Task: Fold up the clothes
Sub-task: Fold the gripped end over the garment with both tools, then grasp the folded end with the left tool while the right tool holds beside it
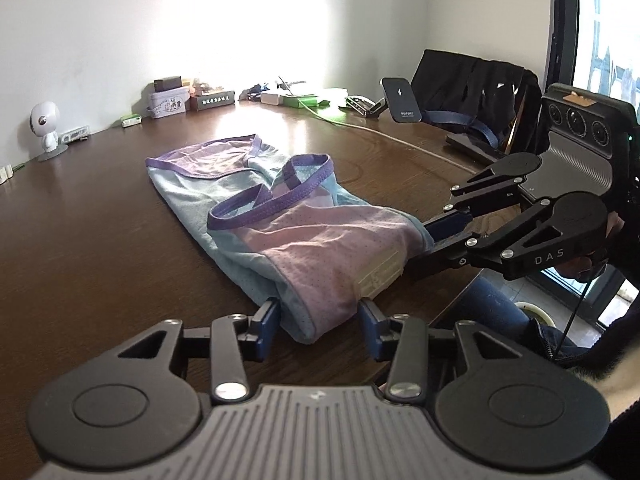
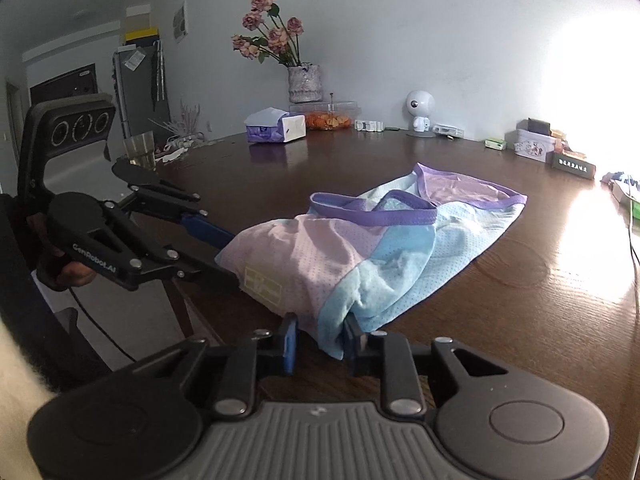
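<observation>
At nine o'clock from the garment we see the left gripper (image 1: 318, 322), its blue pads (image 1: 267, 322) closed on the near hem of the folded tank top (image 1: 316, 240), cloth bunched between them and pressed from both sides. In the right wrist view the same gripper (image 2: 230, 256) comes in from nine o'clock, its fingers vanishing under the pink corner.

The tank top lies on the dark wooden table (image 1: 80, 248), pink panel on top, pale blue mesh beneath, purple straps (image 1: 280, 196) looped toward twelve o'clock. A pale label (image 1: 378, 276) sits near the hem.

At three o'clock we find the right gripper (image 1: 430, 242), clamped on the other near corner; in its own camera the right gripper (image 2: 318, 342) pinches blue cloth tightly between its pads.

Along the far edge, from ten to two o'clock: a white round-headed figurine (image 1: 45, 130), a tin box (image 1: 168, 102), a green cable (image 1: 320, 114) and a black charging stand (image 1: 402, 100). A chair (image 1: 476, 84) draped in black stands at two o'clock.
</observation>
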`<state>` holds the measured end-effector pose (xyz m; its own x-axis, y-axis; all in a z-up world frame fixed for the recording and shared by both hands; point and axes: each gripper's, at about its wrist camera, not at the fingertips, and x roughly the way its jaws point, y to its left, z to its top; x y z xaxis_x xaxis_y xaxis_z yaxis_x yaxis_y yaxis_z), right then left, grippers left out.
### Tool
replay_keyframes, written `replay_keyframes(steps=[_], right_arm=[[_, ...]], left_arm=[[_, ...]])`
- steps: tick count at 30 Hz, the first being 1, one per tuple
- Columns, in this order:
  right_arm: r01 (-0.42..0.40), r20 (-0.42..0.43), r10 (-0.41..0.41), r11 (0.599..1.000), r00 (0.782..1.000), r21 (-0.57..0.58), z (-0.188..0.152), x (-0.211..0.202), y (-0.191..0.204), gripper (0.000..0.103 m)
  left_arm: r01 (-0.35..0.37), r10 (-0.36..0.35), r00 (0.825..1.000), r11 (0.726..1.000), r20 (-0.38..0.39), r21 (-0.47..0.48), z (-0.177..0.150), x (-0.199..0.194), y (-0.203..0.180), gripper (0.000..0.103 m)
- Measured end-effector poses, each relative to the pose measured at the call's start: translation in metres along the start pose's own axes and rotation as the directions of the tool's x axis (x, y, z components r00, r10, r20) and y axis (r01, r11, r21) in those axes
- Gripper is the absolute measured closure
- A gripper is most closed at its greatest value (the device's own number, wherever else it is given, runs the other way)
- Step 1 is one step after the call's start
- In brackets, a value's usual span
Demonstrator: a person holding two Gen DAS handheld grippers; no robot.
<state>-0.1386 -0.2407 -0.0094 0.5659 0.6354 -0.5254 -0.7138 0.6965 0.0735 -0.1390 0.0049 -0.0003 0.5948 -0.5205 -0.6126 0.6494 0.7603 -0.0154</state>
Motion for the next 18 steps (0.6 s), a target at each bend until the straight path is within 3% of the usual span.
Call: replay_keyframes(steps=[2, 9, 13, 18], right_arm=[[0.013, 0.003, -0.013, 1.0, 1.0, -0.013, 0.0, 0.001, 0.001, 0.098], [-0.019, 0.122, 0.015, 0.999, 0.992, 0.027, 0.018, -0.027, -0.01, 0.099], [-0.022, 0.176, 0.01, 0.997, 0.984, 0.067, 0.043, -0.029, -0.03, 0.099], [0.0, 0.143, -0.022, 0.988, 0.989, 0.157, 0.081, 0.004, -0.072, 0.101]], left_arm=[[0.03, -0.03, 1.0, 0.999, -0.005, -0.02, 0.004, -0.002, 0.005, 0.088], [0.114, -0.112, 0.991, 0.993, 0.067, -0.025, 0.046, -0.021, 0.027, 0.091], [0.079, -0.072, 0.992, 0.994, 0.099, -0.069, 0.075, -0.007, 0.053, 0.09], [0.046, -0.042, 0.999, 0.988, 0.031, -0.151, 0.109, 0.037, 0.092, 0.09]])
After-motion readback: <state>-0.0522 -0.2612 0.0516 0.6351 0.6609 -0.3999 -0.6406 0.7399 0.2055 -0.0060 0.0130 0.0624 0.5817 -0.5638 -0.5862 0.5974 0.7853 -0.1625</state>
